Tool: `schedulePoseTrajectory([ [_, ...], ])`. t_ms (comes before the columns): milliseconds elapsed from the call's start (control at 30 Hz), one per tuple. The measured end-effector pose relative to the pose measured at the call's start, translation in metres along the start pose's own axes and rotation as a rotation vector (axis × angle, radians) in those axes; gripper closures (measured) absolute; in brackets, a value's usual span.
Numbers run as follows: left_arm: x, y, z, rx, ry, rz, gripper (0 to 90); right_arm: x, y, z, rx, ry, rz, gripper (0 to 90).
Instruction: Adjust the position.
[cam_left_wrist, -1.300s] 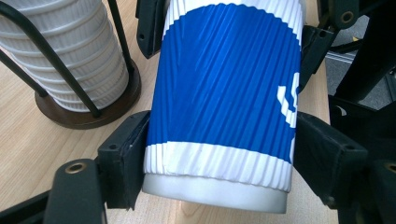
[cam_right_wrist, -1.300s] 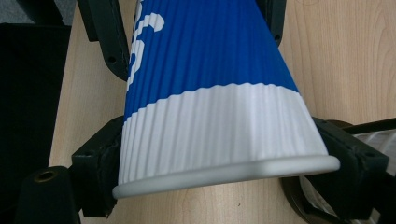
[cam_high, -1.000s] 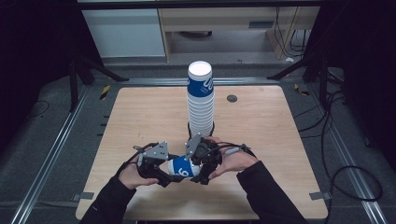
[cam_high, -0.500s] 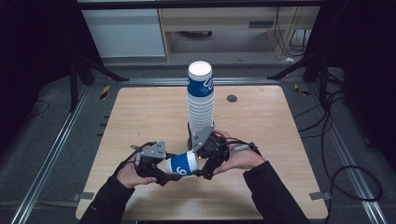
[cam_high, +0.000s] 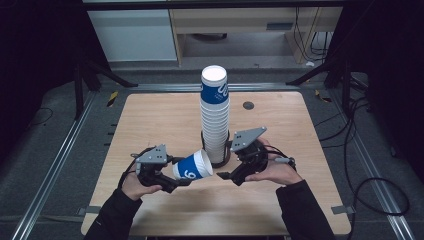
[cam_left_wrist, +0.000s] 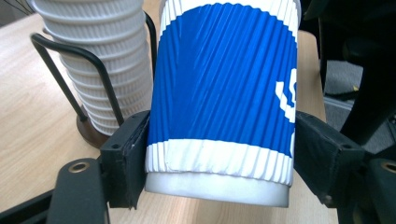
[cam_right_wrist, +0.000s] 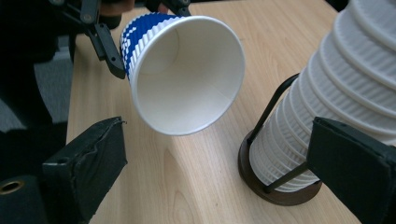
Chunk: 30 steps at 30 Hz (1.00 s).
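The cup (cam_left_wrist: 224, 107) wears ribbed blue with a white band at its base, white lettering and a plain white inside. The stack of cups (cam_high: 215, 120) is ribbed white, blue on top, in a black wire holder (cam_right_wrist: 275, 184) on the pale wood-grain bench (cam_high: 150, 120).

A stack of cups (cam_high: 215, 112) stood in a wire holder (cam_high: 216, 152) at the middle of the table (cam_high: 150, 120). Lower left of it, a single cup (cam_high: 192, 166) lay tipped between the left gripper's (cam_high: 172, 181) jaws, its mouth toward the stack. The right gripper (cam_high: 227, 176) sat just right of that cup, below the holder.
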<state>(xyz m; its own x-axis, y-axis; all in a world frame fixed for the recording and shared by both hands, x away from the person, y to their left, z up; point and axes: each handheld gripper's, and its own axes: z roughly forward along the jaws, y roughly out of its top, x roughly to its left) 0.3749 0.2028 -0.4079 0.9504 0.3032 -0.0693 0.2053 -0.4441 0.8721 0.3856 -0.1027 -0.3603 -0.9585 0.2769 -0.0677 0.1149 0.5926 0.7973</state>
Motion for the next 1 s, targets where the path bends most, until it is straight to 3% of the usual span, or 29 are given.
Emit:
schedulePoseTrajectory([
  [433, -0.004, 0.003, -0.002, -0.107, -0.030, -0.006, 25.3, 0.004, -0.027, -0.007, -0.144, 0.006, 0.112, 4.9],
  [600, -0.007, 0.005, 0.001, -0.124, -0.050, 0.003, 25.3, 0.004, -0.031, -0.006, -0.203, 0.050, 0.152, 5.1],
  [1000, -0.012, 0.006, 0.007, -0.110, -0.058, 0.021, 25.3, 0.010, -0.029, 0.008, -0.210, 0.119, 0.157, 4.3],
])
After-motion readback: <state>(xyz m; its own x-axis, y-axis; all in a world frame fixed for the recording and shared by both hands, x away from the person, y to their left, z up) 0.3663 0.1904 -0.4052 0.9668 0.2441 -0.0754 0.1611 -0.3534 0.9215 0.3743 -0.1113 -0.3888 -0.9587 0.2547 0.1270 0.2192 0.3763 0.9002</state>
